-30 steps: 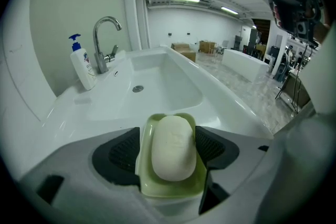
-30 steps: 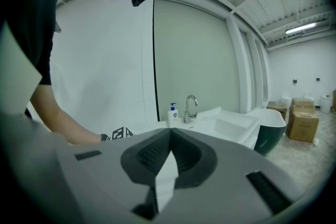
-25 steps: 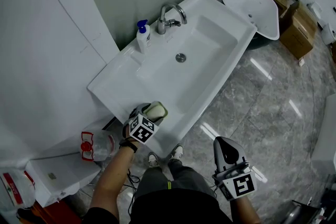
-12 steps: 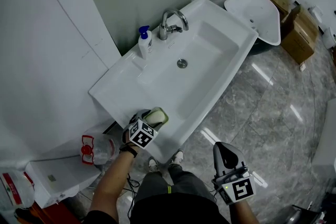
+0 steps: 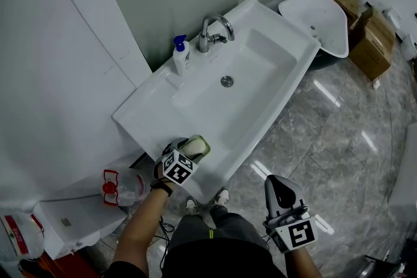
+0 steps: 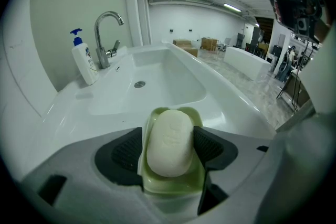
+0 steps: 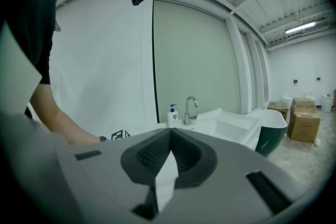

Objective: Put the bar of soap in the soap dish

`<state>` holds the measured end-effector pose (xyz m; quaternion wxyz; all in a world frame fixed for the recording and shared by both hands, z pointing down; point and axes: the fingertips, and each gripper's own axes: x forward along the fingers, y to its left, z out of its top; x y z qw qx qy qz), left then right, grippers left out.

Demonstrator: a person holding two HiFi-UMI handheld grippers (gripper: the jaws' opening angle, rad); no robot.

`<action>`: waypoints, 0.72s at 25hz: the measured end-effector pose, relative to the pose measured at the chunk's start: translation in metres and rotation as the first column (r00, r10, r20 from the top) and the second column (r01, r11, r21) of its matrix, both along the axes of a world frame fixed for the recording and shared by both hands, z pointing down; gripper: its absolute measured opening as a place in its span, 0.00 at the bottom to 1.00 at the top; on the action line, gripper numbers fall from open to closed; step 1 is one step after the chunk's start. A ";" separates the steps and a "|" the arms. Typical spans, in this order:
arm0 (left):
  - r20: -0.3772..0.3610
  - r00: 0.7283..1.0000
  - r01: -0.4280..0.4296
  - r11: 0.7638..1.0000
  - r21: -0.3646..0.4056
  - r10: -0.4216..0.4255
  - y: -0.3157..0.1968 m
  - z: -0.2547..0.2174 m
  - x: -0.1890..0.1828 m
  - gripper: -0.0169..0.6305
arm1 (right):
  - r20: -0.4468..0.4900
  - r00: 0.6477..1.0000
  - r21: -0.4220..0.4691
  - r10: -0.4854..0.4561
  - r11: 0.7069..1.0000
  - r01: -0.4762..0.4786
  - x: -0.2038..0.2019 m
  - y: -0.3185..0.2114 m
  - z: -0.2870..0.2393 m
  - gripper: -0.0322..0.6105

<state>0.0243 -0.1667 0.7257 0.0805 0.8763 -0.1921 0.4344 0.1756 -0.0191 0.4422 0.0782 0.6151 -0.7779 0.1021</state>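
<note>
A white oval bar of soap (image 6: 169, 141) lies in a pale green soap dish (image 6: 173, 181). My left gripper (image 6: 169, 148) is shut on the soap dish, one dark pad on each long side. In the head view the soap dish (image 5: 195, 147) rests on the near front corner of the white washbasin (image 5: 156, 107), with my left gripper (image 5: 184, 154) on it. My right gripper (image 5: 279, 187) hangs low over the floor at the lower right, away from the basin. In the right gripper view my right gripper (image 7: 169, 150) has its jaws closed together with nothing between them.
A chrome tap (image 5: 212, 29) and a white pump bottle (image 5: 180, 55) stand at the basin's back edge; the drain (image 5: 226, 81) is in the bowl. A white bathtub (image 5: 316, 19) and cardboard boxes (image 5: 368, 32) stand at the upper right. A plastic bottle (image 5: 120, 184) lies lower left.
My left gripper with the soap dish has slid a little toward me and down along the basin's front corner. The right gripper has barely moved.
</note>
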 end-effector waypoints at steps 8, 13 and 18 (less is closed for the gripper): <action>-0.020 1.000 0.013 1.000 -0.021 -0.014 0.004 -0.009 0.003 0.52 | 0.004 1.000 0.040 -0.009 0.999 0.009 -0.004 -0.004 -0.012 0.07; -0.030 0.999 0.032 0.999 -0.015 -0.033 0.004 -0.021 0.001 0.52 | 0.014 0.999 0.069 -0.032 0.997 0.031 -0.009 -0.010 -0.020 0.07; -0.074 0.994 0.074 0.997 -0.011 -0.075 0.003 -0.034 -0.005 0.50 | 0.022 0.998 0.094 -0.051 0.994 0.049 -0.013 -0.018 -0.025 0.07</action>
